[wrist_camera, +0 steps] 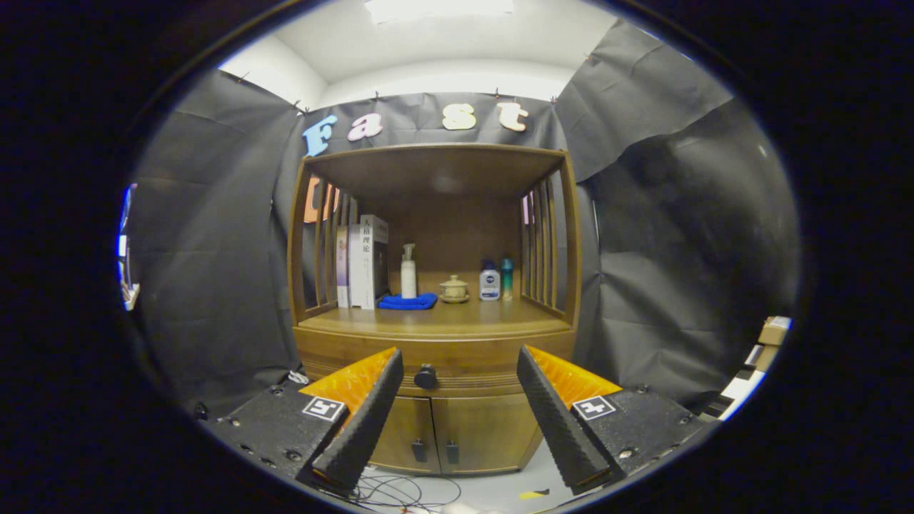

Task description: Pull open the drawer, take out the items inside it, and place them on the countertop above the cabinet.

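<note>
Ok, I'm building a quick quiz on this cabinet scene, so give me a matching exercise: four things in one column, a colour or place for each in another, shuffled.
Things:
1. cloth
2. drawer knob
3. books
4. teapot

Descriptions:
A. between the open gripper fingers, beyond them
B. blue, folded under the pump bottle
C. upright against the countertop's left slats
D. tan, mid-countertop, right of the cloth

Pairs: 1-B, 2-A, 3-C, 4-D

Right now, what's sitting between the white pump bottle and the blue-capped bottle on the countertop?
A small lidded pot sits between the pump bottle and the blue-capped bottle, seen from the gripper view. The claw is open.
</note>
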